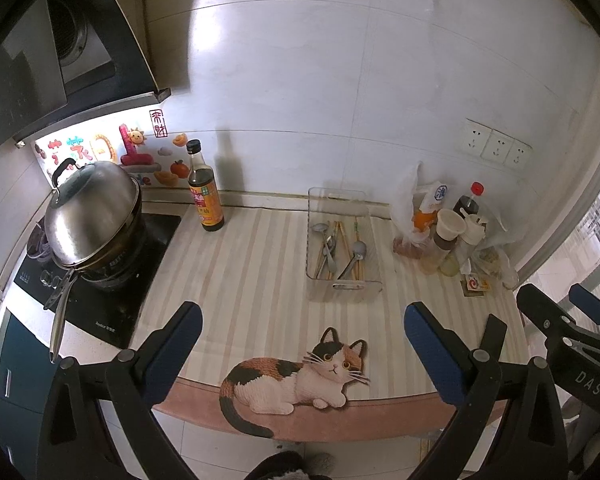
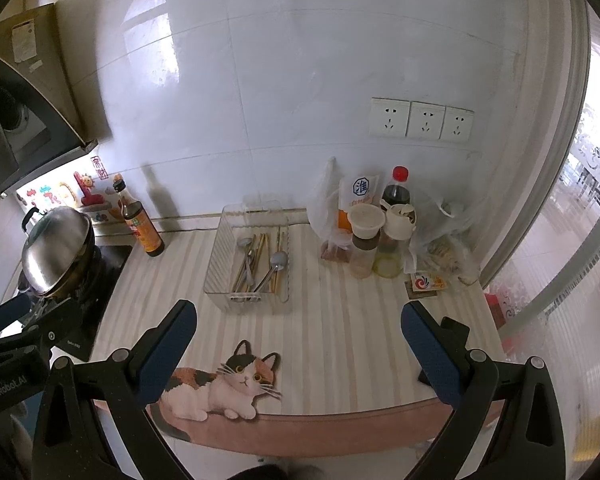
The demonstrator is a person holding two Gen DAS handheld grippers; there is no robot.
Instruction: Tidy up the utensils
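Left gripper jaws spread wide, nothing between them, held level and pointing forward. Right gripper same: jaws wide apart, empty, pointing forward. The two sit side by side, each visible at the edge of the other's view.

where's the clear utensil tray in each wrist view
Left wrist: the clear utensil tray sits right of centre, on the striped mat.
Right wrist: the same tray sits left of centre, between the dark sauce bottle and the condiment jars.
Shared landmark: the cat picture on the mat's front edge.
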